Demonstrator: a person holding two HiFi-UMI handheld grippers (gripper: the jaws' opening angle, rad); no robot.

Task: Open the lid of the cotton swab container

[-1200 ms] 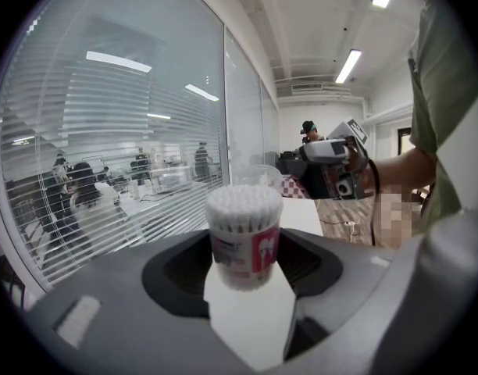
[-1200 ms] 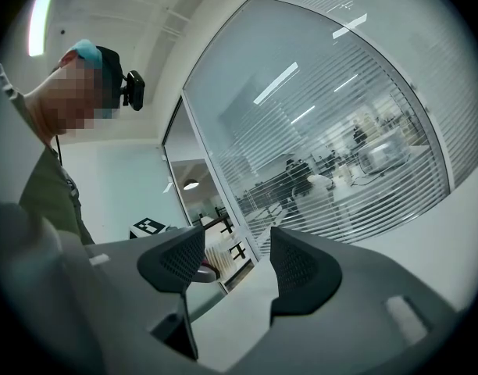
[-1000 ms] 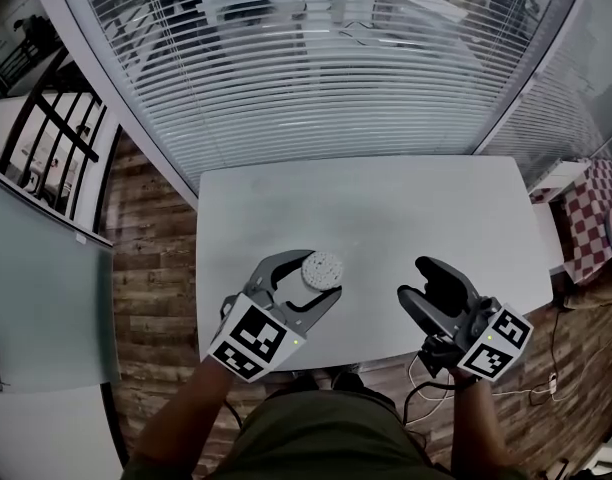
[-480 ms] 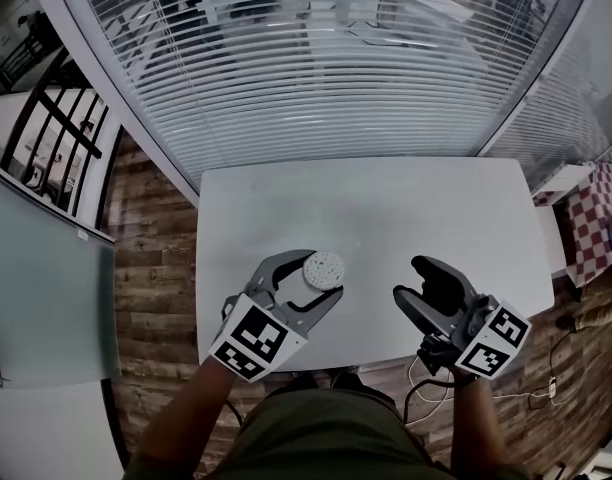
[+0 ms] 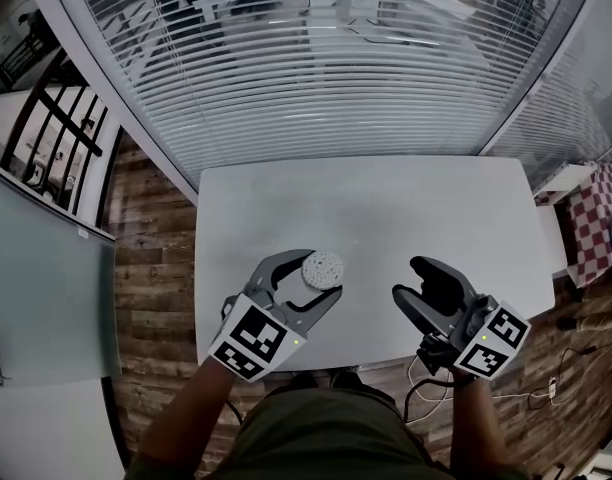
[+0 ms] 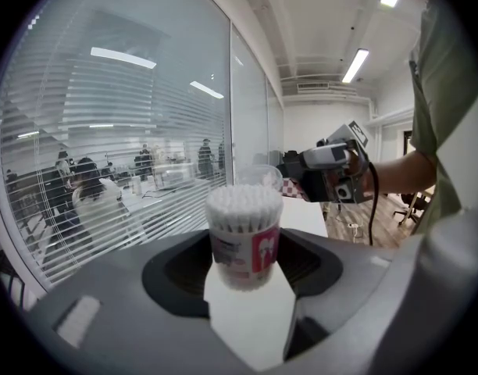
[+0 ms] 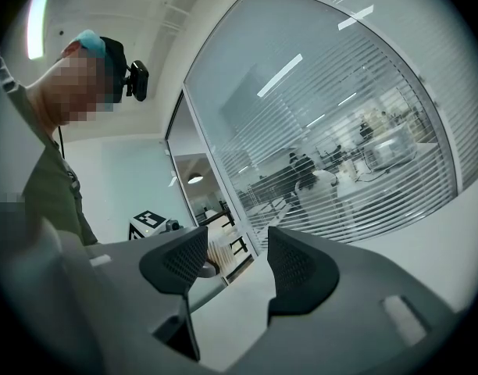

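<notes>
A cotton swab container, a clear tub packed with white swabs, stands on the white table near its front edge. My left gripper is closed round it, with the dark pads against its sides. A clear rounded piece shows just behind the tub's top; I cannot tell whether it is attached. My right gripper hovers to the right of the tub, apart from it. Its jaws are closing and hold nothing. It also appears in the left gripper view.
A glass wall with blinds runs along the table's far edge. Wooden floor lies to the left, and a checkered cloth sits beyond the right end. The table's front edge is just under both grippers.
The right gripper has drifted slightly left toward the container. The left gripper and container have stayed in place.
</notes>
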